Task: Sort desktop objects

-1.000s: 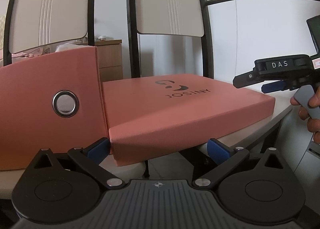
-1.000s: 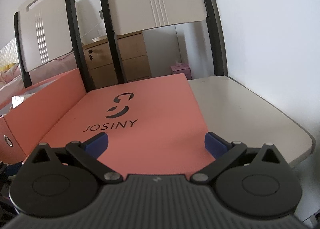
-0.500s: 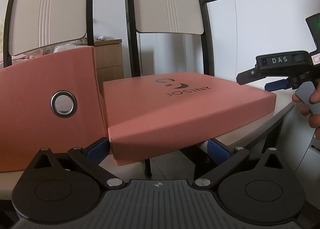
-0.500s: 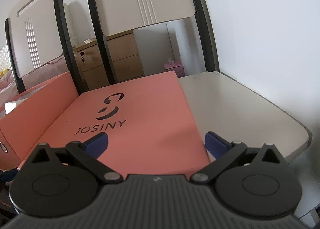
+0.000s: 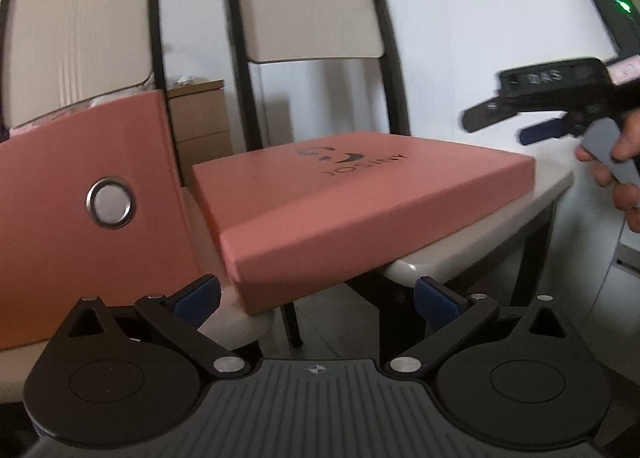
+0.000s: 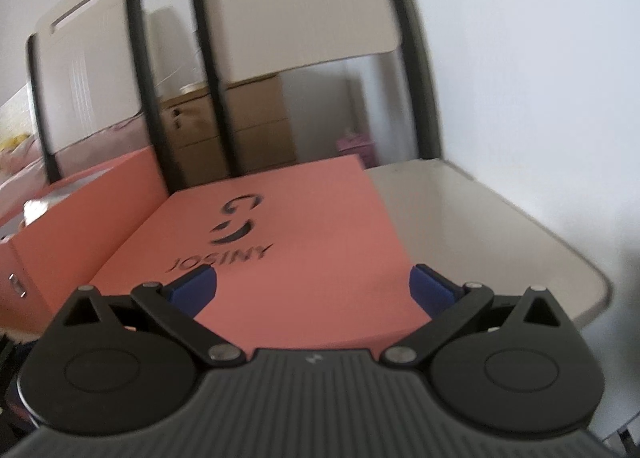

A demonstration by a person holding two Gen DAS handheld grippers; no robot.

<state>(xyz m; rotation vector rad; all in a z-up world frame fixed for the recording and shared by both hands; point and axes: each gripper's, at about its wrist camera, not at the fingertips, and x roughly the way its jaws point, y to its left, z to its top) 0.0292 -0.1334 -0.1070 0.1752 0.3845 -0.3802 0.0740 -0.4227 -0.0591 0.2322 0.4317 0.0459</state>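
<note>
A: Near end first. Left gripper (image 5: 316,292) sits low at the front edge of the desk (image 5: 472,254), jaws spread wide, nothing held. The near corner of the pink lid (image 5: 360,210) overhangs that edge, right between the fingers.

B: Right side?

A: Right gripper (image 6: 312,288) is above the lid (image 6: 280,258), also wide open, empty. From the left view it's out past the desk's right end, a hand (image 5: 624,178) on its grip.

B: Where's the rest?

A: The matching pink box (image 5: 80,210) stands just left of the lid, steel eyelet (image 5: 109,202) facing us; can't tell if they touch. Something pale inside it, too blurred to name. Two chair backs (image 6: 304,6) behind the far edge, a wooden cabinet (image 6: 244,130) beyond.

B: Risks?

A: My read: the lid goes onto the box next. The overhanging corner is the worry: a nudge from below tips or slides it off the front edge. The lid is wide, so a one-sided pinch would let it sag and twist. The frames are motion-blurred too, so alignment is easy to misjudge.
</note>
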